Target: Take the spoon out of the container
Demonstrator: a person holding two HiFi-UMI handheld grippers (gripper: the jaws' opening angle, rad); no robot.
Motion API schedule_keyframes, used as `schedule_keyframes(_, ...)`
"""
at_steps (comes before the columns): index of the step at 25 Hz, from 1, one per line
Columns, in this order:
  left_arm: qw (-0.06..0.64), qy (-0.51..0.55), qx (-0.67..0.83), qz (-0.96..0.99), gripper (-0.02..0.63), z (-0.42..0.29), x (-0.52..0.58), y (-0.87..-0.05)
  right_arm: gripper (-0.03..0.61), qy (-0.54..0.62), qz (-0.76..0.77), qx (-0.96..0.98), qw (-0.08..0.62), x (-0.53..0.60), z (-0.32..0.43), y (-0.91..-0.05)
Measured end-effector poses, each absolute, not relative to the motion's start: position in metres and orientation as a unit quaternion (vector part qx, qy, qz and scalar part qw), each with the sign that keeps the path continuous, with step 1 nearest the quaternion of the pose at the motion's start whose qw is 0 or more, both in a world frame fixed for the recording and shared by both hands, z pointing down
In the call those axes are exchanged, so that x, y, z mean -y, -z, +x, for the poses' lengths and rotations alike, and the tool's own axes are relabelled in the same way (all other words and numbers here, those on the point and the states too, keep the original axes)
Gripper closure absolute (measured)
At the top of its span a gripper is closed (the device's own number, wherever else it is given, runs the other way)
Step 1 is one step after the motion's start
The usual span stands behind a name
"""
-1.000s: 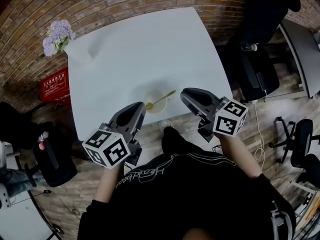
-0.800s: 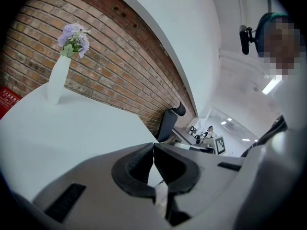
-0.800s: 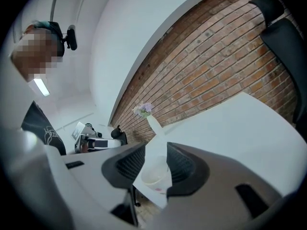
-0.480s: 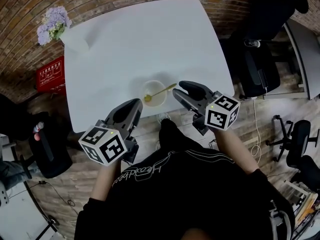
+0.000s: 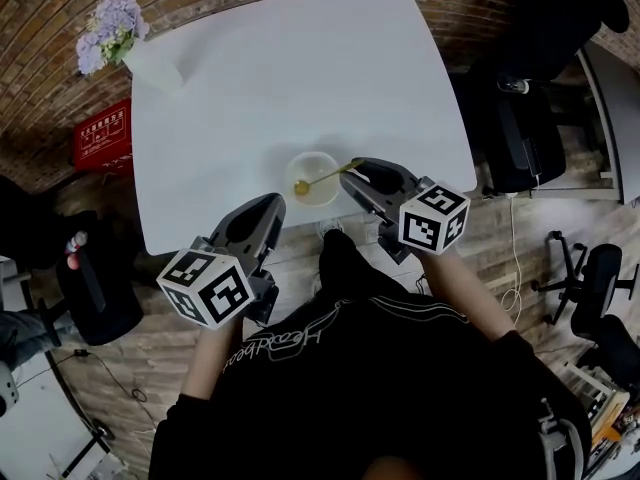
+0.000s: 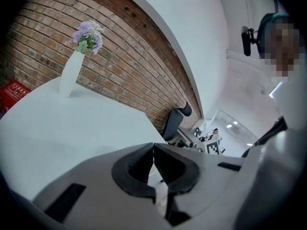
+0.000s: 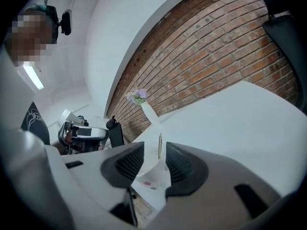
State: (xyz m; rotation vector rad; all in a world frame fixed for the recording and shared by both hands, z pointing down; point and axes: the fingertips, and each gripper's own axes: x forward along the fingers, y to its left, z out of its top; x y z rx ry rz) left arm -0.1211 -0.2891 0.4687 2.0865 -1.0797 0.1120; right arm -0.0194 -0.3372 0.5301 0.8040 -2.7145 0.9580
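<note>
A shallow clear container (image 5: 312, 176) stands near the front edge of the white table (image 5: 300, 68). A gold spoon (image 5: 322, 176) lies in it, bowl end inside, handle sticking out to the right over the rim. My right gripper (image 5: 352, 176) is at that handle. In the right gripper view the thin spoon handle (image 7: 159, 146) stands upright between the jaws of that gripper (image 7: 154, 152), above the container (image 7: 152, 174). The jaws are closing, and the pads are still apart from the handle. My left gripper (image 5: 274, 204) hovers left of the container, shut and empty (image 6: 153, 150).
A white vase with purple flowers (image 5: 150, 66) stands at the table's far left corner, also seen as the vase (image 6: 69, 75) against the brick wall. A red crate (image 5: 103, 138) sits on the floor at the left. Black office chairs (image 5: 520, 138) stand to the right.
My right gripper has moved left to the container, so its jaws now straddle the spoon handle. Its jaws have gone from nearly shut to wide. The left gripper has stayed in place.
</note>
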Motion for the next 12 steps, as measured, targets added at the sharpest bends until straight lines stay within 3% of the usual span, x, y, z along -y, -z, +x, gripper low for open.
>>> schedule_keyframes(12, 0.397, -0.05, 0.429, 0.81, 0.609, -0.132, 0.287, -0.48, 0.54, -0.315, 0.278, 0.903, 0.083, 0.345, -0.028, -0.537)
